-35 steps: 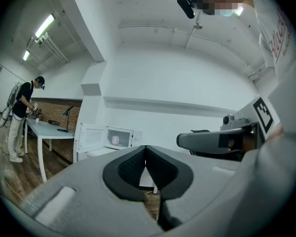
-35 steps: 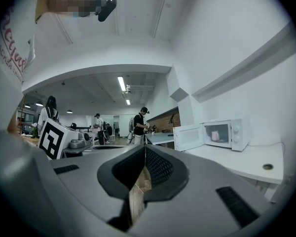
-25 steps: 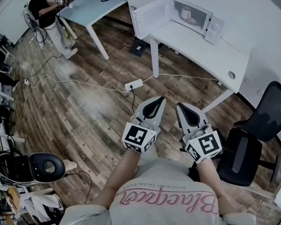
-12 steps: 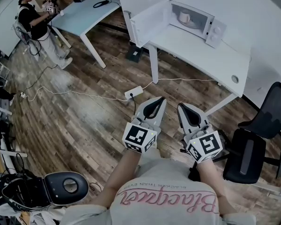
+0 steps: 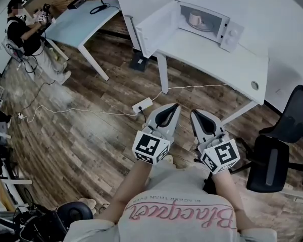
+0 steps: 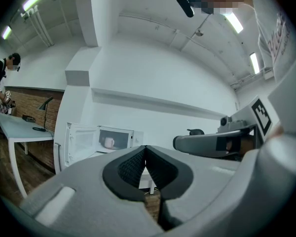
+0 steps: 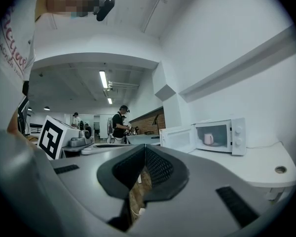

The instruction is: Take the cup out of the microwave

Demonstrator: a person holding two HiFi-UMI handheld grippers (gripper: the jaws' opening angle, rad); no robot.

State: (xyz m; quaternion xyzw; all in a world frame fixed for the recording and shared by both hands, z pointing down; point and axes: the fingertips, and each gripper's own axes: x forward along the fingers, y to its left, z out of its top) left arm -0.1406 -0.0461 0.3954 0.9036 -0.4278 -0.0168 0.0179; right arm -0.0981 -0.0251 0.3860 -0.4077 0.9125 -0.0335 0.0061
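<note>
Below me runs a wooden plank floor [image 5: 91, 135]. Ahead stands a long white surface [image 5: 217, 59] against the wall, and further left a pale blue table [image 5: 76, 21] where another person [image 5: 22, 34] stands. A black office chair [image 5: 272, 160] sits to my right, near the end of the white surface.

On the far part of that surface is a white microwave [image 5: 231, 32], its door [image 5: 151, 26] swung wide open to the left. I hold my left tool [image 5: 174, 106] and my right tool [image 5: 193, 113] side by side in front of my chest, pointing level toward the surface and well apart from the microwave. Each tool has its jaws pressed together with nothing between them.

The pink cup [image 5: 194, 18] stands upright inside the microwave's cavity, on the turntable. A white power strip [image 5: 142, 105] lies on the floor just beyond my left tool's tip, with cables trailing from it.
</note>
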